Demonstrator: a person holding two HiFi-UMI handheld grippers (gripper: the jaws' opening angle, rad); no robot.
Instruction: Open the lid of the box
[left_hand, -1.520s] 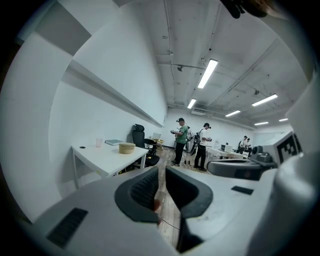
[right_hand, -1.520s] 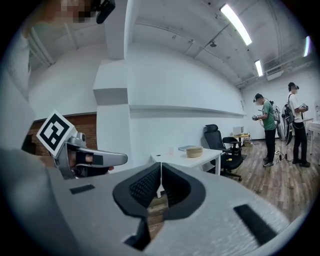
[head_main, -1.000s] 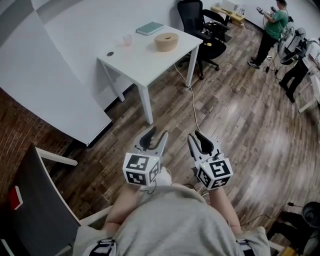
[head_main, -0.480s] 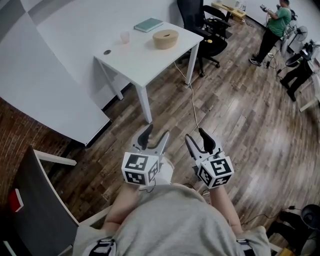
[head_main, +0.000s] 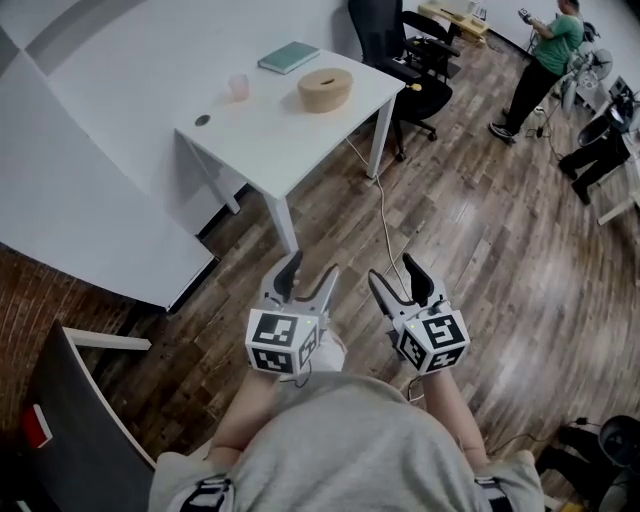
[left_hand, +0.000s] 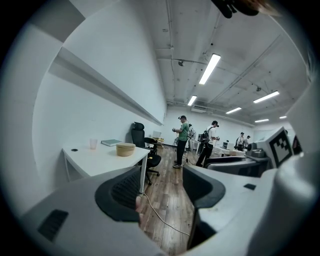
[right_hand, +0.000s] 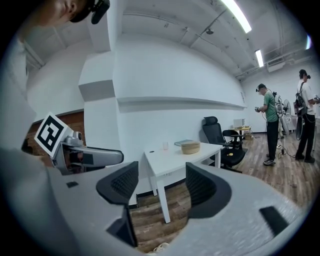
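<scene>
Change: the white table (head_main: 290, 130) sits slightly lower in the head view than a second ago, so I judge that I am approaching it. My left gripper (head_main: 310, 270) and right gripper (head_main: 397, 272) have both just been opening. Their jaws now stand wide apart with nothing between them, well short of the table.

Task status: not started. The round tan box (head_main: 325, 88), lid still on, stands near the table's right corner. The teal book (head_main: 288, 57) lies at the far edge, with the cup (head_main: 238, 87) beside it.

Markings: no legible brand or label, only square markers on the gripper cubes.
</scene>
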